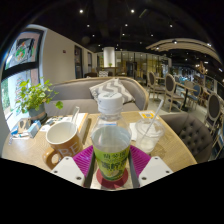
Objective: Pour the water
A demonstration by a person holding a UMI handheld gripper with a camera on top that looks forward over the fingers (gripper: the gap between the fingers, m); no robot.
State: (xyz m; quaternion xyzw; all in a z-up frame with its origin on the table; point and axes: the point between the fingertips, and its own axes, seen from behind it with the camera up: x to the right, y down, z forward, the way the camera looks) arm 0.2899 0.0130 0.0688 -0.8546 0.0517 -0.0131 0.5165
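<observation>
Jaws clamp a clear ribbed plastic bottle (110, 140) between a rounded mug (64, 138) and a glass (148, 132).

Café room with sofa (95, 92), chairs (170, 95), ceiling spotlights (131, 12).

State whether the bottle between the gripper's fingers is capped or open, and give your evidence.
Capped. The bottle stands upright between the gripper fingers, and a white cap sits on its neck. Whether the cap is screwed tight cannot be told.
</observation>
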